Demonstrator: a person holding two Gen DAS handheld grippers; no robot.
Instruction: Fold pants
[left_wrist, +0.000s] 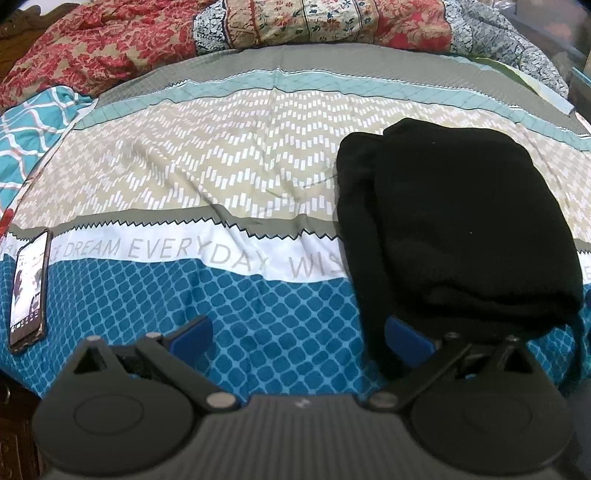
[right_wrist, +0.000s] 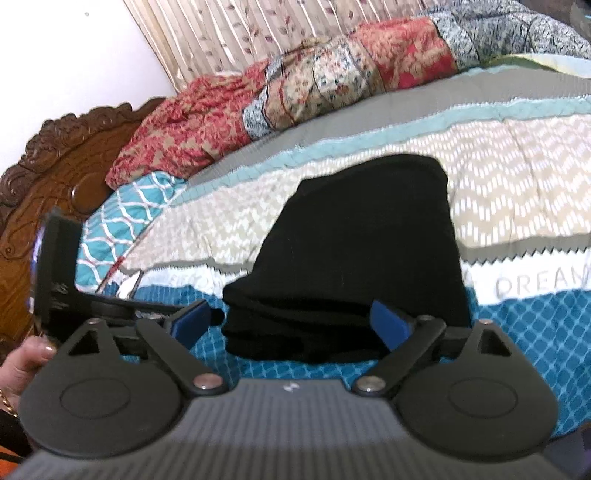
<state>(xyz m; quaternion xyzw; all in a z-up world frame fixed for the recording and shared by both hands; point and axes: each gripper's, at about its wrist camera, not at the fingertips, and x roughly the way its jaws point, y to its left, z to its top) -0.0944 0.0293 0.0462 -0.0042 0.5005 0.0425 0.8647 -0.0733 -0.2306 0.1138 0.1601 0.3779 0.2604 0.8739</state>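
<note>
Both wrist cameras are looking down along their tongs at the bed (left_wrist: 236, 177), close above it, both sharing the black pants (left_wrist: 461, 236) and the quilt (right_wrist: 332, 92) behind.

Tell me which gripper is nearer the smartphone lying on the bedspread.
Left. The left gripper hangs beside the smartphone; the right gripper faces the folded black pants, phone unseen.

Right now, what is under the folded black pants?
The folded black pants lie on the patterned bedspread, across its beige zigzag band, white lettered stripe and blue diamond area. They cover part of the lettering. Whether anything else lies beneath cannot be seen.
</note>
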